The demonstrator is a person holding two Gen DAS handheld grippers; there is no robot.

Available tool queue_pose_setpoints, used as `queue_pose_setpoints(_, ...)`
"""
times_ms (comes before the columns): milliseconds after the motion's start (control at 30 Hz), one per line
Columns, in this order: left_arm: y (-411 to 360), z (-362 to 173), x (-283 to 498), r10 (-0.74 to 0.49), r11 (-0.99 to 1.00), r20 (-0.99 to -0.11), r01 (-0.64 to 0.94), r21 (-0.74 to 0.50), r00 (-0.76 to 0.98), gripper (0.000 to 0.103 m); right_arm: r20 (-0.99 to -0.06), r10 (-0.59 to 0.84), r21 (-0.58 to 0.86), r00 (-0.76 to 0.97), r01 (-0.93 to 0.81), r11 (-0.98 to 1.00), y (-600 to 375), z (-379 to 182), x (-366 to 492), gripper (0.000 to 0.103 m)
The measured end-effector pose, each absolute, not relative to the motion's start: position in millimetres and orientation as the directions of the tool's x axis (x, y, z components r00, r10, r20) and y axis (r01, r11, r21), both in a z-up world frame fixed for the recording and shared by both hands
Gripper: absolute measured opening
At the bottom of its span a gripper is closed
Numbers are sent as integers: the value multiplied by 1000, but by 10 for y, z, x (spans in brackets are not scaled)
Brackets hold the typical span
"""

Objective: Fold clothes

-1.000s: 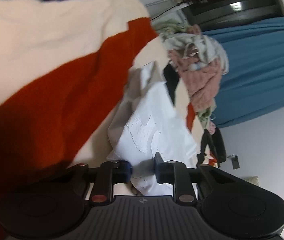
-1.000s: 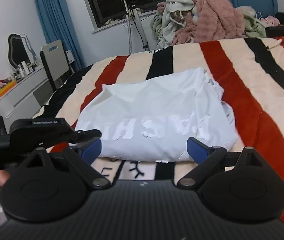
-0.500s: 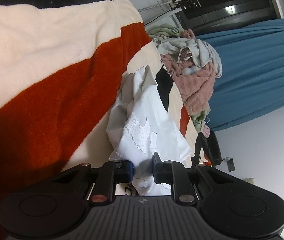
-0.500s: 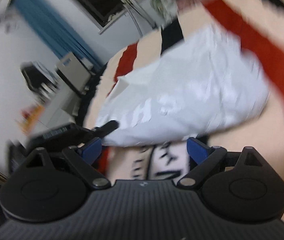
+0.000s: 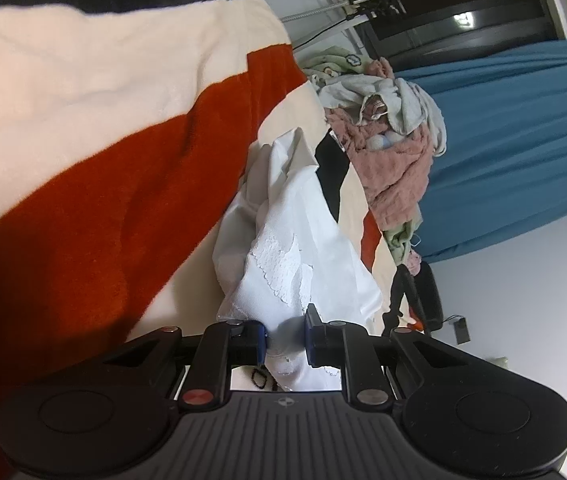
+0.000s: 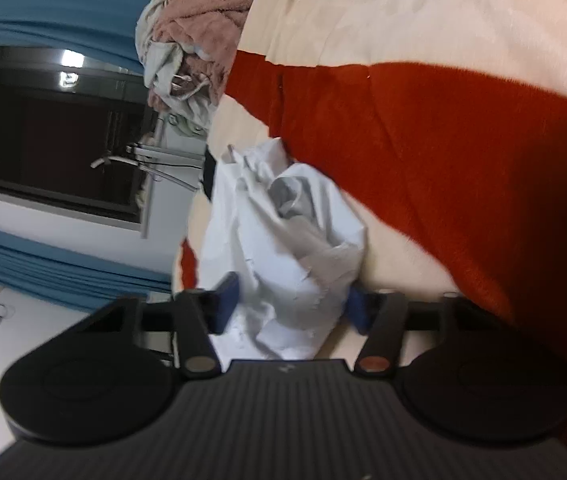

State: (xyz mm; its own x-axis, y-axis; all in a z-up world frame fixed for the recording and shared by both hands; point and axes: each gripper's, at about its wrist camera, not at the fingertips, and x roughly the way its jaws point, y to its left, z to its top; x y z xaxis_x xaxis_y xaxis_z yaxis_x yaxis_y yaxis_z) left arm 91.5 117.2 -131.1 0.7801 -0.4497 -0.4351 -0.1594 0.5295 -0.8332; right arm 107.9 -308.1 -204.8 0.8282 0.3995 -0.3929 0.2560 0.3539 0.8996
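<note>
On the striped blanket [image 5: 83, 184], both tools straddle the white shirt [image 5: 303, 248]: left tool [image 5: 286, 340] pinching, right tool [image 6: 291, 304] wide.

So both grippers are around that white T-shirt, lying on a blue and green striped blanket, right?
Not quite: the blanket is striped red, cream and black, as the left wrist view shows. The rest holds: the left gripper pinches the white T-shirt, and the right gripper straddles it.

You see a striped blanket [image 5: 131, 184], blue curtains [image 5: 515, 140], a dark window [image 6: 55, 140], and a steamer pole [image 6: 163, 160].
</note>
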Motion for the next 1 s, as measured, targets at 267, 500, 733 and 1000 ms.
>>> queue_pose_setpoints(267,1119,-998,650,-450,560,-389,-85,-824,804,17,-348,319,830,882,132,541,-3061,-1503,699,18)
queue_pose_setpoints(500,850,-545,526,-529,517,-320,0,-856,786,17,-216,250,845,944,53,532,-3276,-888,156,18)
queue_pose_setpoints(733,187,-39,1036,-611,538,-357,40,-842,706,17,-181,223,849,958,38,528,-3862,-442,242,18)
queue_pose_setpoints(1000,-916,286,2528,-669,562,-387,91,-822,634,17,-228,129,794,965,108,599,-4735,-212,1262,15)
